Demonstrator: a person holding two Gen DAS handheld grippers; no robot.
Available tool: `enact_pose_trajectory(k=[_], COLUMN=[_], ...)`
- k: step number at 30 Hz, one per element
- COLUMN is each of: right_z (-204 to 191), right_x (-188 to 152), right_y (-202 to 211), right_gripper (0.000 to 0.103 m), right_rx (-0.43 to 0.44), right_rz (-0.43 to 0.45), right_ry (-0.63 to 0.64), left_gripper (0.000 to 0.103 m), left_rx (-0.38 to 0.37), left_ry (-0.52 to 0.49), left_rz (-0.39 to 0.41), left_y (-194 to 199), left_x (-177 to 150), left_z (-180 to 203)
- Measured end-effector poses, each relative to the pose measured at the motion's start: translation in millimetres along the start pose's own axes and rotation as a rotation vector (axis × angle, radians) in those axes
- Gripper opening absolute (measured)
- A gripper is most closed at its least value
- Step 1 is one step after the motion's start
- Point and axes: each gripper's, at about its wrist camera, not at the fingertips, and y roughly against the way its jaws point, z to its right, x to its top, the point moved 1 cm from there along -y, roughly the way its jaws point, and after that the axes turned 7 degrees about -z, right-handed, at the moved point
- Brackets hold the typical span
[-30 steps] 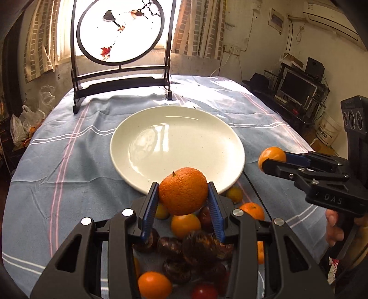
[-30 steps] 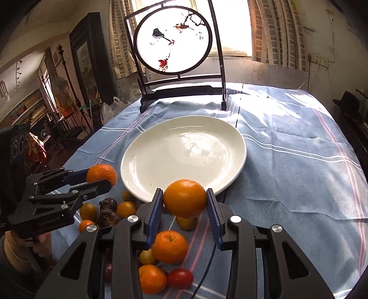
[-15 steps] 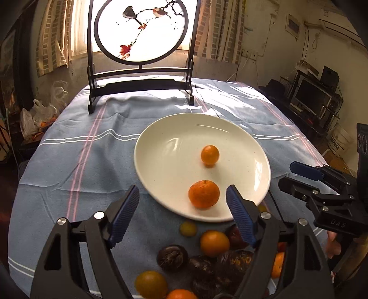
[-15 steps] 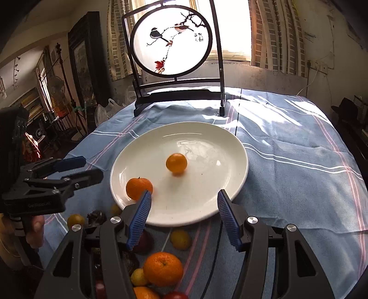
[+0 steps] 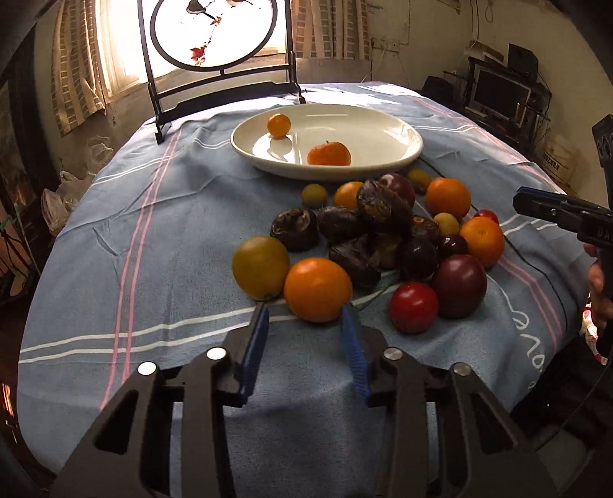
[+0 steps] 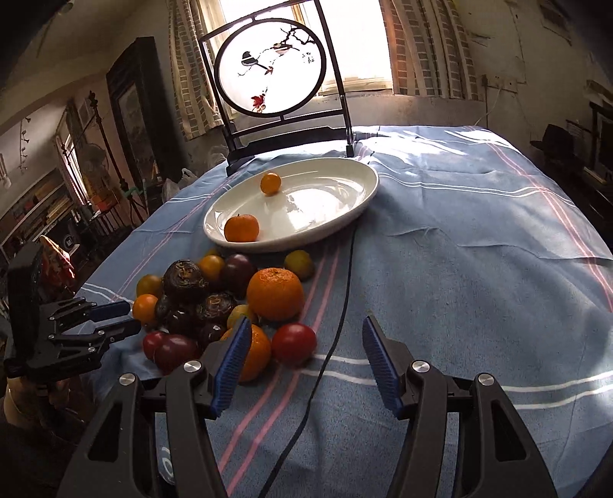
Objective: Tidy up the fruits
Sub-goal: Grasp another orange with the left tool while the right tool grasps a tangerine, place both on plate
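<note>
A white plate [image 5: 398, 130] [image 6: 345, 184] on the blue cloth holds a mandarin [image 5: 328, 153] [image 6: 241, 227] and a small orange fruit [image 5: 279, 125] [image 6: 270, 183]. In front of it lies a pile of oranges, dark fruits and red tomatoes. My left gripper [image 5: 304, 312] [image 6: 126, 316] is open, its blue pads either side of the front of a loose orange [image 5: 318, 289]. My right gripper [image 6: 306, 325] [image 5: 536, 201] is open and empty, just right of the pile, near a red tomato [image 6: 293, 342] and an orange [image 6: 254, 354].
A round painted screen on a black stand [image 5: 214, 34] [image 6: 272, 63] stands behind the plate. A thin black cable [image 6: 345, 283] runs across the cloth from the plate toward me. A large orange [image 6: 275, 293] tops the pile's right side. Furniture surrounds the table.
Both grippers let go of their oranges onto the plate, then pulled back and down to the pile. The left jaws have narrowed around a loose orange; the right stays wide open.
</note>
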Motion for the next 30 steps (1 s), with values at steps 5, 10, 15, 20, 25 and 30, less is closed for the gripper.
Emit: enact_pose_trajectory(k=[5,10,15,20,25,30], right_z=[-4.8,-11.3,-24.0,-46.3,-61.5,-68.9], right_x=[-3.6,-7.1,-14.5,-17.3,-14.7,-12.1], right_y=[3.0,3.7,-1.4,0.4,-7.2,-23.5], right_gripper=[0.060,0.060,0.060,0.060,0.060,0.049], right_rx=[0.014,0.021,0.037,0.028,0.020,-0.038], right_rz=[-0.004,-0.012,-0.048,-0.044,-0.051,-0.078], right_ry=[0.006,0.035,0.088,0.176,0.228,0.259], left_gripper=[0.034,0.047,0.039,0.038,0.039,0.039], left_rx=[0.037,0.041,0.034,-0.004,-0.029,-0.033], left_ry=[0.003,0.005,-0.006,0.003,0.036,0.034], left_rz=[0.036,0.034,0.028,0.073,0.111,0.107], left_y=[-4.8,-13.9,-22.1,-1.1,24.8,28.8], left_x=[7.3,11.8,13.4,4.3,-1.8,-5.1], left_z=[8.3,9.8,11.1,11.9,5.0,5.7])
